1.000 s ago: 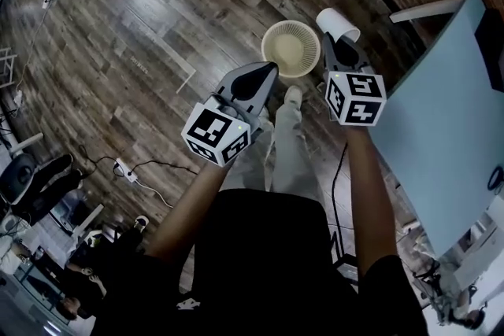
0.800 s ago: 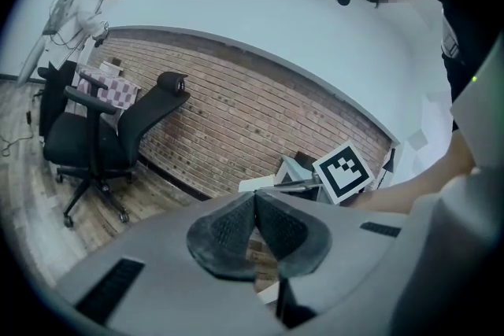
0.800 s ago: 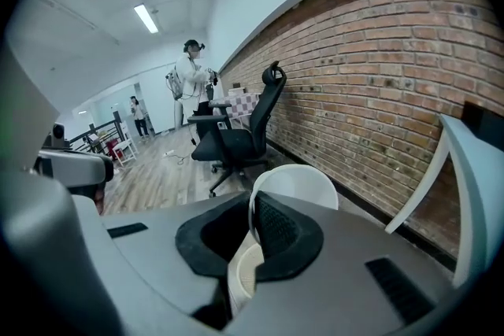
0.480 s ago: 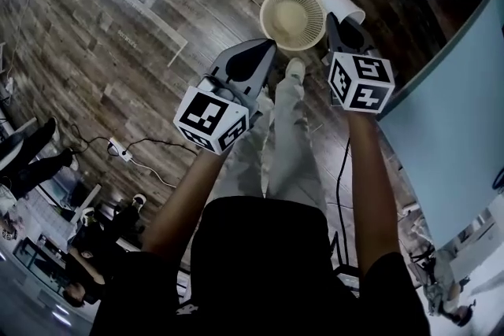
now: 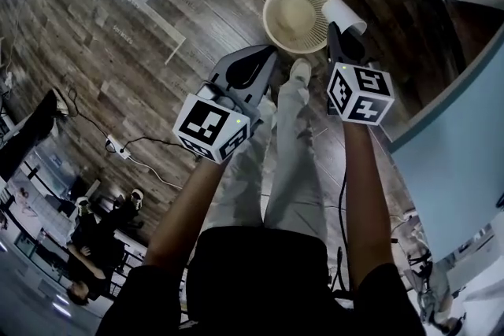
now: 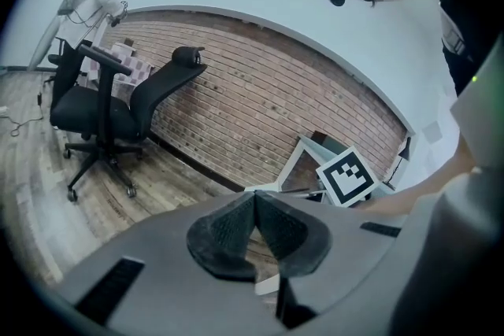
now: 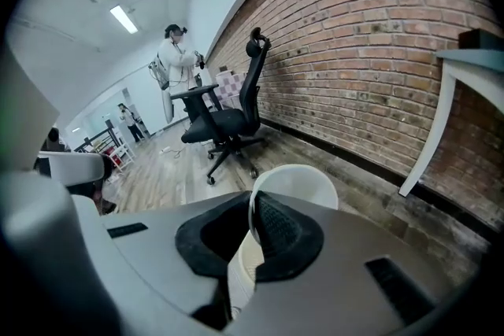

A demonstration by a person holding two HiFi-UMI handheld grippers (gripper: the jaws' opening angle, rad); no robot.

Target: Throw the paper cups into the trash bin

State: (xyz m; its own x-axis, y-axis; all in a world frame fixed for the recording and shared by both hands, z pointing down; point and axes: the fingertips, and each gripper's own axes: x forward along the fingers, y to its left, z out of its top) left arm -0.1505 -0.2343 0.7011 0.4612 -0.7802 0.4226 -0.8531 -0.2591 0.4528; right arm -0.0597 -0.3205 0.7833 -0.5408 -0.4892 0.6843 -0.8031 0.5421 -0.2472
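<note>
Wood floor (image 5: 118, 35) fills most of the head view, and the pale blue surface (image 5: 457, 130) sits well off to the right of the bin. The bin (image 5: 297, 16) itself is a round slatted basket standing on the floor just past the person's shoe, and it looks empty as far as I can see.

The left tongs (image 5: 264, 63) are on the near-left side of the bin, pinched together on nothing. The right tongs (image 5: 340, 39) are at the bin's near-right edge, clamped on the wall of a white paper cup (image 5: 343, 14). One pad is inside the cup and one outside.

The cup is right next to the bin's right rim, not clearly over the mouth. So I'd say this is the carry-to-bin step, nearly done. Next up: nudge the cup left until it's properly above the opening, then let go.
</note>
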